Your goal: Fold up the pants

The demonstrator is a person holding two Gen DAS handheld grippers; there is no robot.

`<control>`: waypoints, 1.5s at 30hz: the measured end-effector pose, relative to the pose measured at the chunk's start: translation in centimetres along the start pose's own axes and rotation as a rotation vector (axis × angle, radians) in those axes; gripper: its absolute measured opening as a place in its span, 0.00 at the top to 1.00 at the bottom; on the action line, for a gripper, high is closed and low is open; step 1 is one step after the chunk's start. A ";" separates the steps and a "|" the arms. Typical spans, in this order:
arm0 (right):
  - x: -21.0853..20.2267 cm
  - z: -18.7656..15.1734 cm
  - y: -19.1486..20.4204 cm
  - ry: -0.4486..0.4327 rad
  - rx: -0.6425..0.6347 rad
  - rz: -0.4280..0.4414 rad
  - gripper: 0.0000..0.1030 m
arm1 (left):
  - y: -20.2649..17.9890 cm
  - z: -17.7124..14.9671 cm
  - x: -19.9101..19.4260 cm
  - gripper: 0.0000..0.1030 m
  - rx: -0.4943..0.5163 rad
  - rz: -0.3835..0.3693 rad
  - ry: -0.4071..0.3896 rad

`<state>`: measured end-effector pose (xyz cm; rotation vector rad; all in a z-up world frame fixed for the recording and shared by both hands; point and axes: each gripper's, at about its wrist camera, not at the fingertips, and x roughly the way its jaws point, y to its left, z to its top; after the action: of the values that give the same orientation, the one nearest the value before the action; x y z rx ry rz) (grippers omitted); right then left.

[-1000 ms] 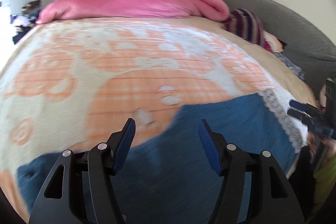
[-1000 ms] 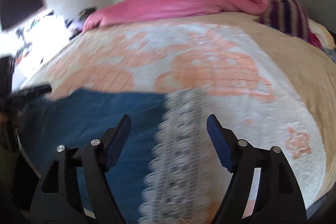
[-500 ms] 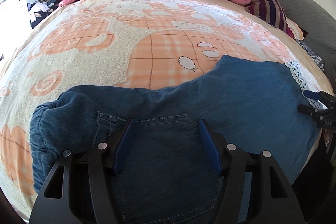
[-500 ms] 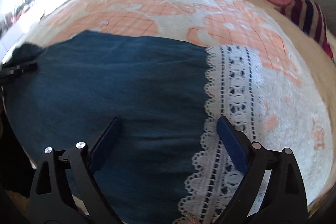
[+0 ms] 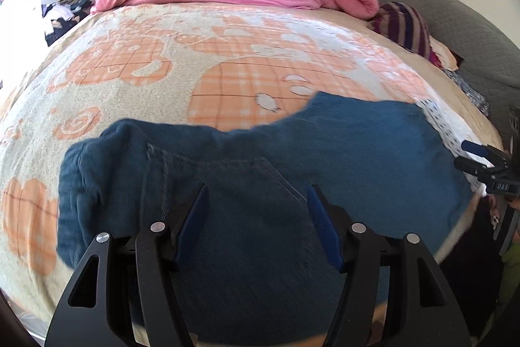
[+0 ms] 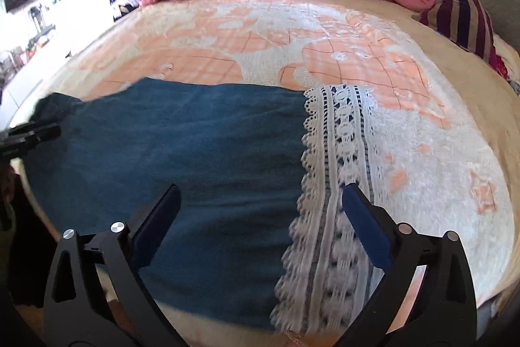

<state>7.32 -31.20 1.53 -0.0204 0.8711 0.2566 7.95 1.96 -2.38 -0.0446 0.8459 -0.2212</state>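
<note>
Lying flat on blanket (image 5: pixel 136 93), pants (image 5: pixel 341 152), right gripper (image 6: pixel 260 210) jaws opening

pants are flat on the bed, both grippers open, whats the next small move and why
Probably lower the right gripper onto the lace hem and close. Its jaws are opening with nothing pinched, and the pants lie spread on the blanket, unfolded.
</note>
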 end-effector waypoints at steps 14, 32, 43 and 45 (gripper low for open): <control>0.7 -2.6 5.8 0.114 -0.087 0.089 0.09 | -6.1 -3.4 0.3 0.40 0.148 -0.046 0.064; -1.5 -4.2 2.8 0.131 0.048 0.137 0.09 | -4.3 -3.7 1.0 0.40 0.077 -0.069 0.074; -5.6 -3.6 -0.5 -0.008 0.146 0.085 0.09 | -5.7 -3.0 -0.8 0.40 0.075 -0.083 0.055; -5.9 -3.7 -1.0 -0.024 0.161 0.080 0.09 | -6.3 -2.8 -1.2 0.40 0.091 -0.087 0.047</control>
<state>1.15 -33.87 3.58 0.1671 0.8678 0.2605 4.02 -3.76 -2.55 0.0090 0.8805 -0.3432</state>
